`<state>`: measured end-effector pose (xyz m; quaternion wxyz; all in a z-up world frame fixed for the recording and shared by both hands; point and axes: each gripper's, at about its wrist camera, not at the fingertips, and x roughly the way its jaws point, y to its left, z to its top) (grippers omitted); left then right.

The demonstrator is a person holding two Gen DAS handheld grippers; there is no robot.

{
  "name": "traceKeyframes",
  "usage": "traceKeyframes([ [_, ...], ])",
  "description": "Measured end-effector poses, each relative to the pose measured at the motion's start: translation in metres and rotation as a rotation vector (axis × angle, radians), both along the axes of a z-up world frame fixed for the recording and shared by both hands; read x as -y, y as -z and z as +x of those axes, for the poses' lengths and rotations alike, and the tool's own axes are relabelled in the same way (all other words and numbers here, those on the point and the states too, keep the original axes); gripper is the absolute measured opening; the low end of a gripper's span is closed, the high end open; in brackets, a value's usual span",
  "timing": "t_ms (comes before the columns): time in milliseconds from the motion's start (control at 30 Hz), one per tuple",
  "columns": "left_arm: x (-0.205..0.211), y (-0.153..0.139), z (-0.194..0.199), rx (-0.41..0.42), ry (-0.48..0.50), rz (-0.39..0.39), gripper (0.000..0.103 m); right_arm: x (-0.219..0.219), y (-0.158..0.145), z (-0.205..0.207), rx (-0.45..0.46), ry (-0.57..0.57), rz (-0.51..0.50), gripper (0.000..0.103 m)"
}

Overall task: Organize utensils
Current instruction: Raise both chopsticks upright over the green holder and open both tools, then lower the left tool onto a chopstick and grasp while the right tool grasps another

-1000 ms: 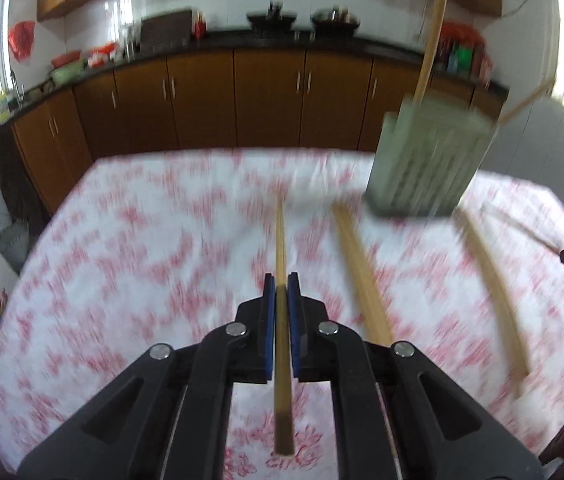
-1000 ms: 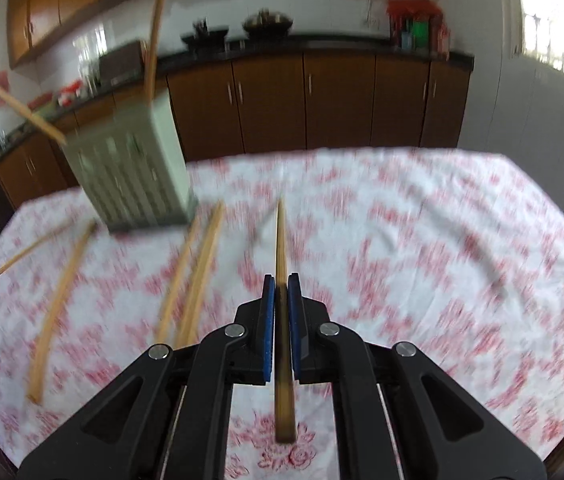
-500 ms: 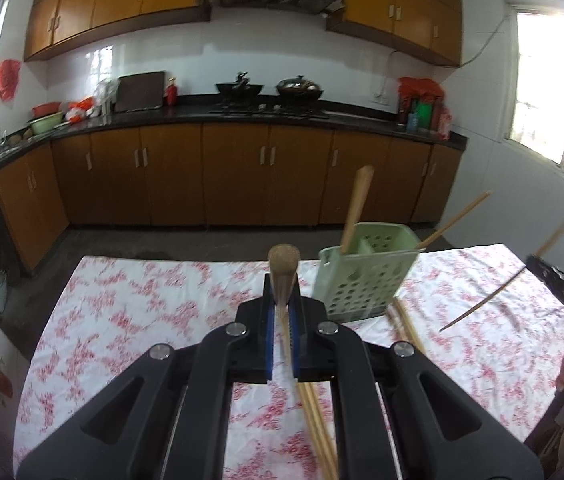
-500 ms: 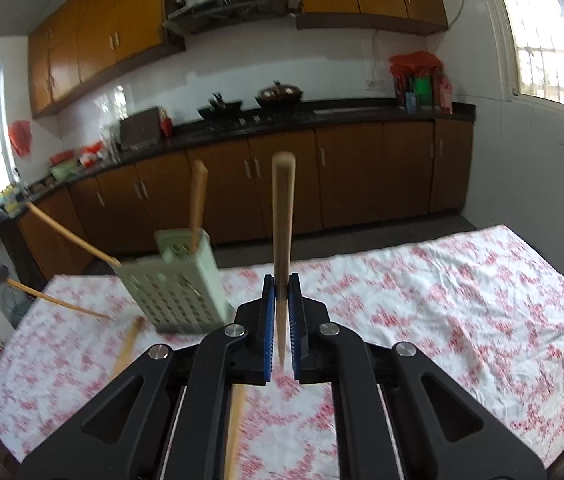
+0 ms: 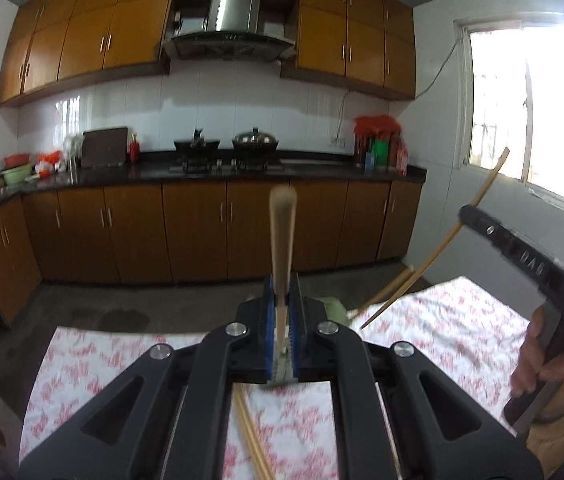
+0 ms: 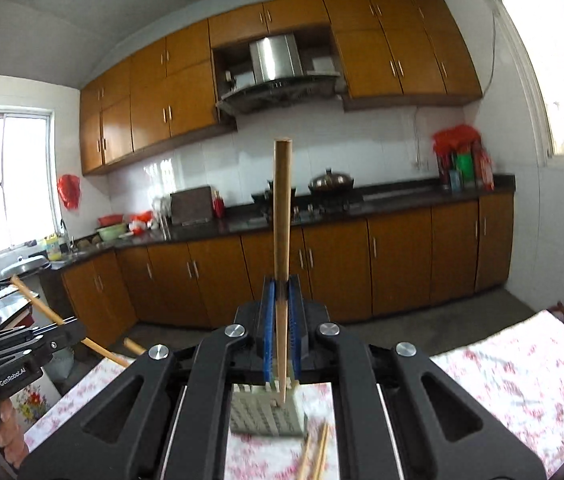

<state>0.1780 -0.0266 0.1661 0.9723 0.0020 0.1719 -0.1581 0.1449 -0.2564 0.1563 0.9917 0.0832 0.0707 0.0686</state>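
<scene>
Left gripper (image 5: 282,308): black jointed frame, silver rivets, blue ribbed pads clamped on a round bamboo chopstick (image 5: 282,248), blunt end raised toward the cabinets (image 5: 202,228), narrow end down between the pads.

Right gripper (image 6: 281,312): same build, pads closed on a second bamboo chopstick (image 6: 282,240), smooth, tapered, near upright; its tip hangs just above the holder.

Utensil holder (image 6: 266,412): pale green plastic basket, boxy, perforated walls, divided top. It stands on the tablecloth (image 6: 502,376), directly under the right gripper; in the left view only a green sliver (image 5: 332,304) shows behind the fingers.

Loose chopsticks (image 6: 316,456): a pair lying flat on the cloth just beside the holder's base; further sticks lean out of the holder (image 5: 386,292).

Tablecloth: white, red floral print, soft creases.

Hand (image 5: 538,356): wrapped round the right gripper's handle, seen from the left camera.

Change since half a second ago: both cameras have tilted up, so more wall and upper cabinets fill the views and the table has dropped low. The holder, then beside each gripper, now sits beneath the fingers. Both grips unchanged.
</scene>
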Motion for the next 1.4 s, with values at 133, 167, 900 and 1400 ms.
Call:
traceKeyframes([
  [133,0.009,-0.009,0.018,0.026,-0.016,-0.027,0.008,-0.008,0.001,0.014,0.034,0.012,-0.011,0.008],
  [167,0.009,-0.01,0.021,0.031,-0.021,-0.041,0.008,-0.009,0.002,0.018,0.036,0.011,-0.009,0.008],
  [900,0.014,0.041,0.065,-0.038,-0.036,-0.077,0.019,-0.004,0.039,0.036,-0.113,-0.013,0.016,0.02],
  [1400,-0.056,0.146,0.009,-0.284,-0.186,0.001,0.027,0.033,0.188,0.013,-0.588,0.002,-0.009,0.017],
])
